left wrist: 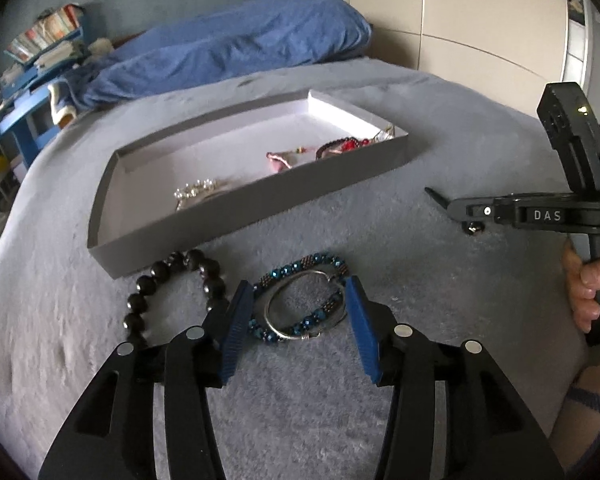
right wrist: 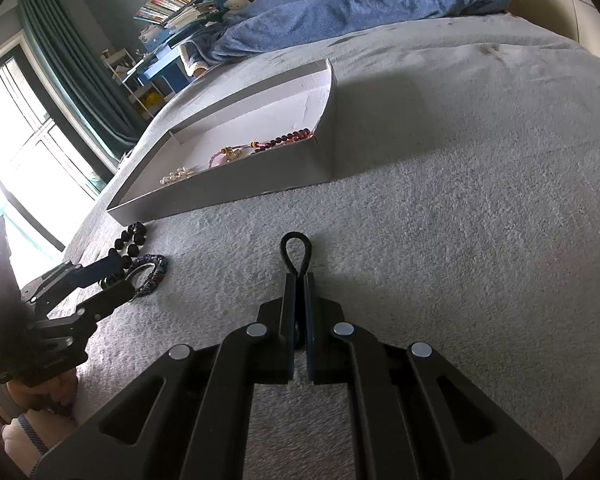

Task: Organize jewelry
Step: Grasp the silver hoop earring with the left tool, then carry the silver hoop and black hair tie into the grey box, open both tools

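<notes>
My left gripper (left wrist: 299, 292) is open, its blue pads on either side of a blue beaded bracelet (left wrist: 300, 268) and a silver bangle (left wrist: 304, 308) lying together on the grey bedspread. A black bead bracelet (left wrist: 176, 284) lies just left of them. My right gripper (right wrist: 299, 280) is shut on a black cord loop (right wrist: 296, 252) that sticks out past the fingertips; it also shows in the left wrist view (left wrist: 436, 196). The grey tray (left wrist: 260, 204) holds a pearl piece (left wrist: 194, 192), a pink piece (left wrist: 280, 160) and a red bead bracelet (left wrist: 340, 145).
The tray (right wrist: 236, 184) sits mid-bed with low walls. A blue duvet (left wrist: 228, 48) is bunched at the far end. A blue shelf with books (right wrist: 176, 4) and curtains (right wrist: 80, 80) stand beyond the bed's left edge. A wardrobe (left wrist: 480, 20) stands at the right.
</notes>
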A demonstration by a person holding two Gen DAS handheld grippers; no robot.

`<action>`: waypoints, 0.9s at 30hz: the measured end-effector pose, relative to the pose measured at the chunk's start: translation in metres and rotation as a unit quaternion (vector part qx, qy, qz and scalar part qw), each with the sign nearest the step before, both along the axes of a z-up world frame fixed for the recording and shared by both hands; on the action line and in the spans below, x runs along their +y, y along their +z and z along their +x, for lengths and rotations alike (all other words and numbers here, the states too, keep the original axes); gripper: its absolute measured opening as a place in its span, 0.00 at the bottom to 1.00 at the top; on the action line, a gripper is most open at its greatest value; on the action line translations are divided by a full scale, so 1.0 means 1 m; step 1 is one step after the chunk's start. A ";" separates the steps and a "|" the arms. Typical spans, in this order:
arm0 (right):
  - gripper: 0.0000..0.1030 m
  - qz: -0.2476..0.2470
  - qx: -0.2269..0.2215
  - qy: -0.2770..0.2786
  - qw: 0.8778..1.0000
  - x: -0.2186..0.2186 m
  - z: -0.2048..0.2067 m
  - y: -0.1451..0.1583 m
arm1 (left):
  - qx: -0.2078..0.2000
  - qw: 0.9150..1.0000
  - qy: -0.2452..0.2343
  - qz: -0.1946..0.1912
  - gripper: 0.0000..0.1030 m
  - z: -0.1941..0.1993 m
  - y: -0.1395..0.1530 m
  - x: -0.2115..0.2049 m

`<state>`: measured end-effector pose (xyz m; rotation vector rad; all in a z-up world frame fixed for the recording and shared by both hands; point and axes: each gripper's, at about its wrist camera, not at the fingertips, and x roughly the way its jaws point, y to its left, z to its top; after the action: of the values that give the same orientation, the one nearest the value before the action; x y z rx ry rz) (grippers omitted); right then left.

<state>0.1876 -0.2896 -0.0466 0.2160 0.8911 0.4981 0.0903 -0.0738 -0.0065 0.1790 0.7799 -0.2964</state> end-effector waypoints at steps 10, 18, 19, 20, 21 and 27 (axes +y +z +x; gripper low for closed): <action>0.04 0.002 0.000 0.000 1.000 0.001 -0.001 0.000 | 0.034 0.999 -0.004 -0.001 0.46 0.009 -0.010 0.000; 0.04 0.001 0.000 0.000 1.000 0.000 0.000 0.000 | 0.022 1.000 -0.006 0.004 0.45 0.005 -0.007 -0.004; 0.04 0.001 0.000 0.000 1.000 0.000 0.000 0.000 | 0.019 1.000 -0.008 0.004 0.44 0.004 -0.007 -0.005; 0.04 0.001 0.000 0.000 1.000 0.000 0.000 0.000 | 0.015 1.000 -0.011 0.004 0.44 0.002 -0.006 -0.005; 0.04 0.002 0.000 0.000 1.000 0.000 0.000 0.000 | 0.009 1.000 -0.018 0.001 0.44 0.000 -0.004 -0.006; 0.04 0.003 -0.009 -0.002 1.000 0.000 -0.003 0.003 | -0.019 0.999 -0.028 -0.002 0.44 -0.010 0.004 -0.008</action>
<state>0.1843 -0.2895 -0.0440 0.2177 0.8715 0.4986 0.0803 -0.0817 -0.0026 0.2016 0.7375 -0.3472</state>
